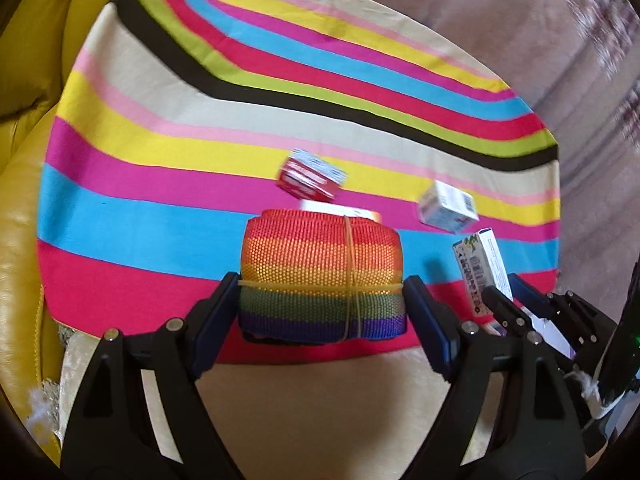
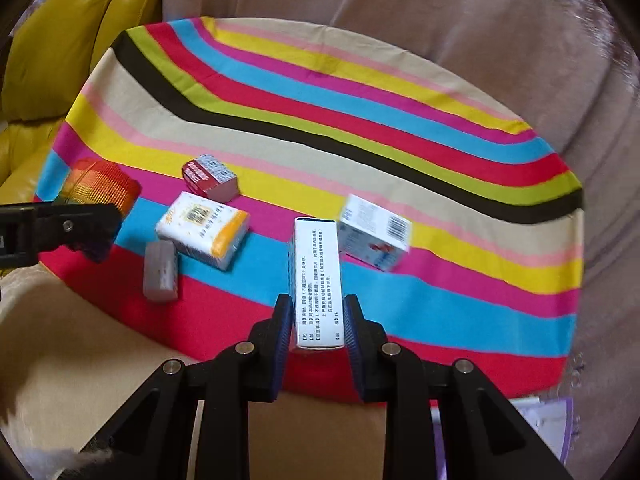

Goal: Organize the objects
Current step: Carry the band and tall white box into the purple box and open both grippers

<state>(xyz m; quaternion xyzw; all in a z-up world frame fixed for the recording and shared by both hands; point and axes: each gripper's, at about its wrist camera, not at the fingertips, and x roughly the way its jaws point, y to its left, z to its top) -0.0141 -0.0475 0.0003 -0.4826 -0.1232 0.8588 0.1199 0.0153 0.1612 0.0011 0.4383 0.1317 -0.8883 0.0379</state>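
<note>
Left gripper (image 1: 322,300): jaws spread wide, pads pressed on both ends of the rainbow webbing roll (image 1: 320,272), lower centre of the left wrist view. Coarse woven strap, soft, bound by a yellow rubber band; the end-on grip likely keeps the coil from loosening.

Right gripper (image 2: 319,320): pinched tight on the narrow faces of a slim white carton (image 2: 318,276), centre of the right wrist view. Rigid card, printed text.

Beyond, on the striped cloth (image 2: 360,120): tissue pack (image 2: 202,230), glossy film; red-and-white box (image 2: 208,178); grey eraser-like block (image 2: 160,270); white barcode box (image 2: 374,236), blurred. Apparently unsorted.
</note>
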